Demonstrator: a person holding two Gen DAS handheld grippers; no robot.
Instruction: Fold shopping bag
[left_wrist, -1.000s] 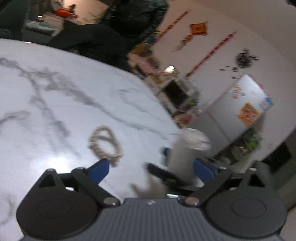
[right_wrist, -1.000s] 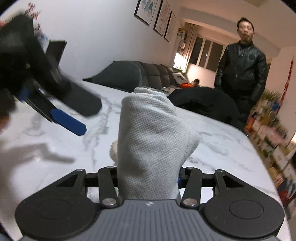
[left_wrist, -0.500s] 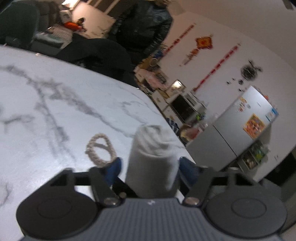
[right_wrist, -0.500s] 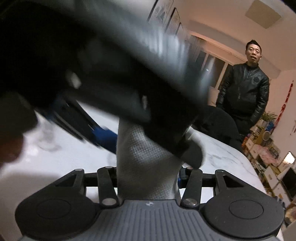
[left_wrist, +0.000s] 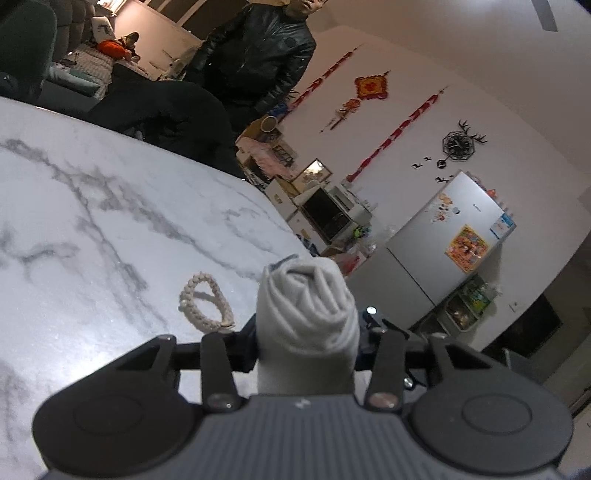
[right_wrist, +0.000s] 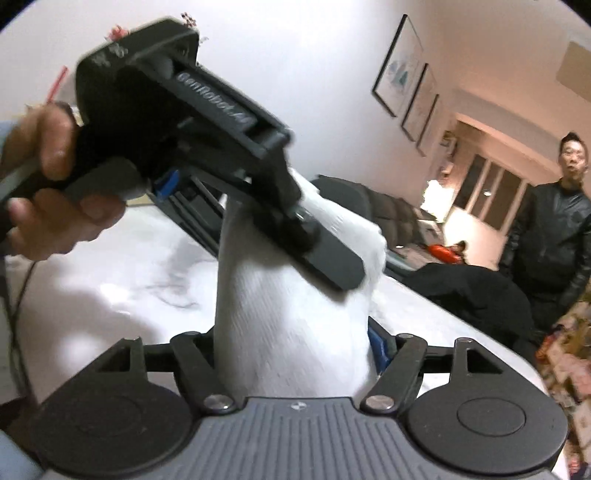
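Note:
The shopping bag (left_wrist: 306, 314) is a tight roll of pale grey woven fabric, seen end-on in the left wrist view. My left gripper (left_wrist: 306, 343) is shut on it, one finger on each side. In the right wrist view the same roll (right_wrist: 288, 339) stands up between the fingers of my right gripper (right_wrist: 295, 347), which is shut on its lower part. My left gripper (right_wrist: 295, 240), held by a hand (right_wrist: 55, 184), clamps the roll's upper end from the left. The roll is held above the marble table (left_wrist: 92, 221).
A beige braided rope loop (left_wrist: 207, 306) lies on the table just left of the roll. A person in a black jacket (right_wrist: 554, 240) stands beyond the far edge, beside a dark coat (right_wrist: 469, 291). A fridge (left_wrist: 443, 251) and shelves stand off to the right.
My left gripper came in open from the left and closed on the upper end of the roll. The right gripper kept its hold and tilted upward.

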